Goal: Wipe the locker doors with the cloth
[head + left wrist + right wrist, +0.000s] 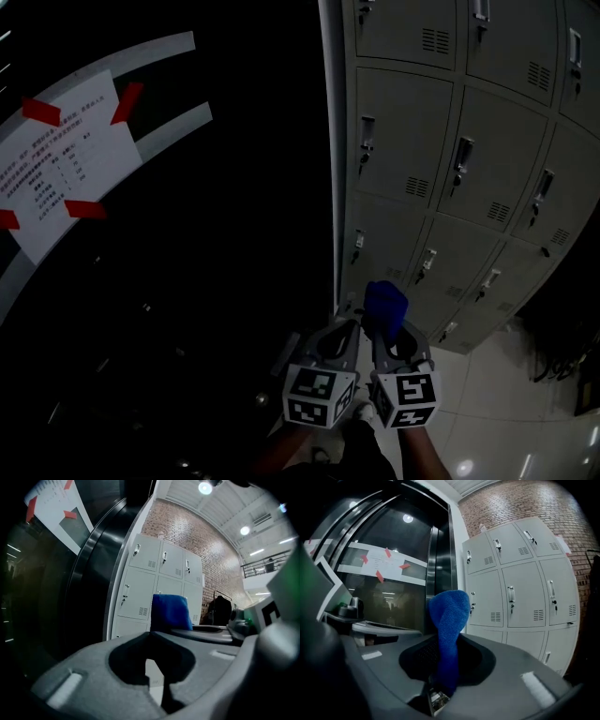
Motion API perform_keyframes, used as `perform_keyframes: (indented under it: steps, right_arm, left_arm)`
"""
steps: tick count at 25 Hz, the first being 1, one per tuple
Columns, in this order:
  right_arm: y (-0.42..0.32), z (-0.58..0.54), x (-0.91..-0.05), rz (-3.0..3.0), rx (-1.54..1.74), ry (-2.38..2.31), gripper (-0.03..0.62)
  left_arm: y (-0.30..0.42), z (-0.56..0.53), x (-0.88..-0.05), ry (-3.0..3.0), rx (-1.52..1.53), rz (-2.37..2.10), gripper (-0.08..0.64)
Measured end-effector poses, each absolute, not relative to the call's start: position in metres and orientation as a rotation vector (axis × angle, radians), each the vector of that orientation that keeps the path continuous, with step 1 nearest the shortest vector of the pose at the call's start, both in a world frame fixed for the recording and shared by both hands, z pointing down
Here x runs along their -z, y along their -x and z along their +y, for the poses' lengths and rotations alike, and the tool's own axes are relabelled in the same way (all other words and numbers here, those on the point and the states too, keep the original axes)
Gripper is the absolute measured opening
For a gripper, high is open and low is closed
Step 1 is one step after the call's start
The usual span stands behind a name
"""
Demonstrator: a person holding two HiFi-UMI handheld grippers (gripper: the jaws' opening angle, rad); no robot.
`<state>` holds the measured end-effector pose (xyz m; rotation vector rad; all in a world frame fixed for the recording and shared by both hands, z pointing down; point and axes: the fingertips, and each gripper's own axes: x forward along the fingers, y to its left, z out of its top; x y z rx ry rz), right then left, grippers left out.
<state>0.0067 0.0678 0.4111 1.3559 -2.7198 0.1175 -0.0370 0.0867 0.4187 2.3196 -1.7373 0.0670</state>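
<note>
**Clerk:** Right gripper [445, 679], condition?

**Inspector:** Jaws clamped on the blue cloth [448, 620]. The fabric is pinched at its lower end in the jaw hollow and rises upright, folding over into a rounded top.

**Clerk:** Left gripper [158, 681]?

**Inspector:** Jaws pressed together, with only a thin sliver of floor showing through. Nothing is held. In its own view the cloth stands at 12 o'clock, beyond its jaws, on the neighbouring tool.

**Clerk:** Position of both in the head view?

**Inspector:** At 6 o'clock, side by side, marker cubes nearest the camera, jaws aimed toward 12. The cloth tops the right one.

**Clerk:** The locker doors [441, 159]?

**Inspector:** A pale grey bank, from 12 round to 4 o'clock in the head view. Each door carries a handle and a vent grille, and all visible doors are closed. The right gripper view shows the cloth apart from them, with the doors at 3 o'clock behind it.

**Clerk:** Surroundings?

**Inspector:** Dark glazed panel from 7 to 11 o'clock, bearing a paper notice [66, 164] fixed with red tape. Brick wall [520, 503] above the lockers. Glossy floor tiles [497, 403] at 5 o'clock.
</note>
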Motion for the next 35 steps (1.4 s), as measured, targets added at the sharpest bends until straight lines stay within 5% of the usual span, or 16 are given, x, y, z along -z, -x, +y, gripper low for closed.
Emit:
perform_keyframes:
  steps: [19, 35]
  right_arm:
    - [0.026, -0.172, -0.348, -2.876, 0.001, -1.212, 0.075]
    - [0.086, -0.299, -0.219, -2.984, 0.175, -1.209, 0.075]
  left_arm:
    - [0.061, -0.152, -0.365, -2.293, -0.032, -1.883, 0.002]
    - [0.102, -0.252, -0.300, -2.379, 0.047, -1.866, 0.002]
